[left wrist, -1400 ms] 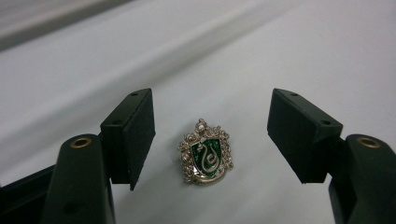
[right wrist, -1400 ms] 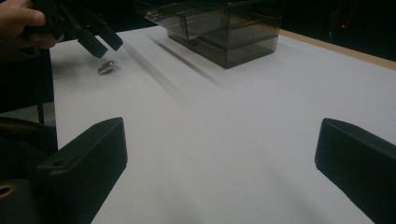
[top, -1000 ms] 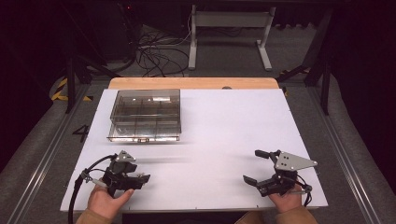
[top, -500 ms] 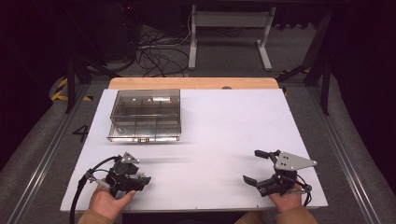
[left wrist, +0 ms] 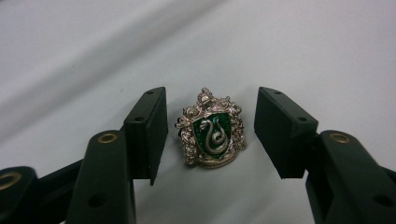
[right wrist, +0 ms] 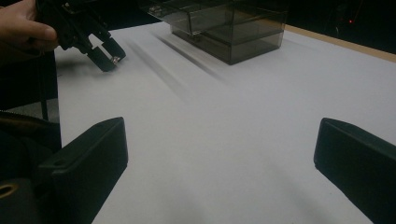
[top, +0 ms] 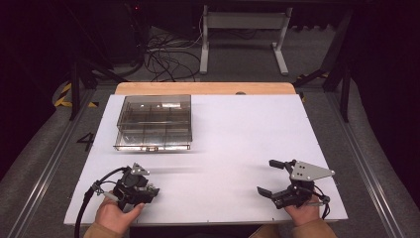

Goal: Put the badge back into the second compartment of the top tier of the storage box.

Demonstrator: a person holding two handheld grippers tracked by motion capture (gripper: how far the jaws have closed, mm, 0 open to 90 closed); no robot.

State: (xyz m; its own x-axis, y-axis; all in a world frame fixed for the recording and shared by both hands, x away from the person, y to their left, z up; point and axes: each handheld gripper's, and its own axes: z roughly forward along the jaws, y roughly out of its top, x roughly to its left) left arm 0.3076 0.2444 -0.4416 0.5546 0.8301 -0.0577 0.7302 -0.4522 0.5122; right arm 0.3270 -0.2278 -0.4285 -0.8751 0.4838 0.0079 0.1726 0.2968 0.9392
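Where left tool point(left wrist: 211, 133) brackets snake-crest pin point(left wrist: 212, 130) (no legible lettering), jaws apart, untouched.

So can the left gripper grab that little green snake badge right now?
Probably yes. In the left gripper view the left gripper is open, with the snake badge lying on the white table right between its fingers. Nothing sits in the way; it likely just needs to close.

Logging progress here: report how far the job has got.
Done: nothing visibly stored yet; no badge can be made out in the box. In hand: the left gripper is open, its fingers either side of a green snake-crest badge, apart from it. The right gripper sits open. Left: probably closing on the badge and carrying it, perhaps to the box.
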